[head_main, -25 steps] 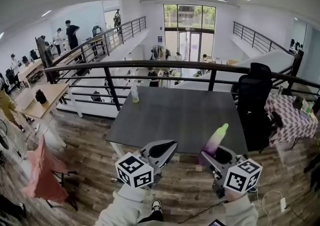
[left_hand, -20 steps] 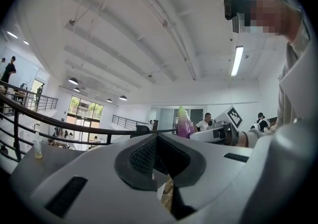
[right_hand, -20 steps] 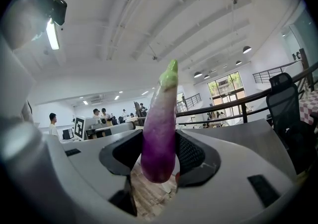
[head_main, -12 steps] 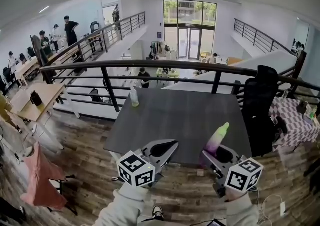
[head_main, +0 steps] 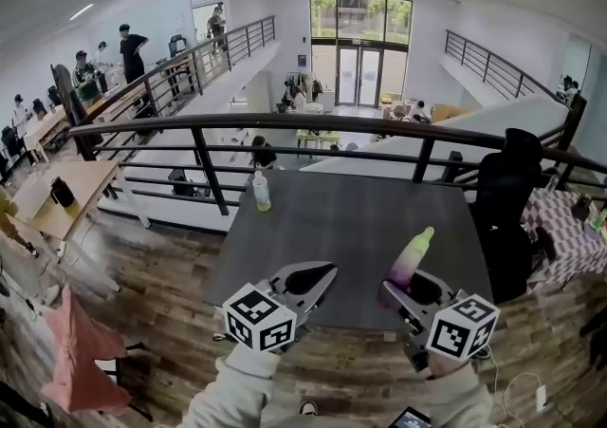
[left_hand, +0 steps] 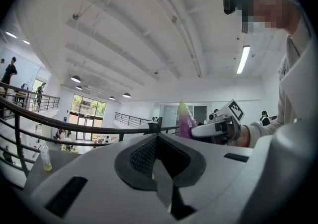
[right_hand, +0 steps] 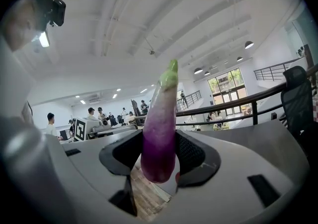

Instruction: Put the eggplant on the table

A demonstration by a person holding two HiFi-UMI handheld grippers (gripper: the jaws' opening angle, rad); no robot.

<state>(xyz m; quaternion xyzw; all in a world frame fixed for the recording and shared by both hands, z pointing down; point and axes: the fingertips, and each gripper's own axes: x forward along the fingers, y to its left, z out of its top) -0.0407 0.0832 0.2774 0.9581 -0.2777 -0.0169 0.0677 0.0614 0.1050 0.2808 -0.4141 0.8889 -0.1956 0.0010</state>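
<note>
Just before counter (head_main: 351, 217) edge, right tool (head_main: 400, 291) gripped eggplant (head_main: 413, 258) by fat purple end, green tip up, ready for setting down; not on counter yet; left tool (head_main: 321, 276) shut, empty, off to side

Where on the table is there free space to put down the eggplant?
Nearly all the table is bare: the middle, the near edge, the right side by the black chair. Only the far left corner holds a bottle.
</note>
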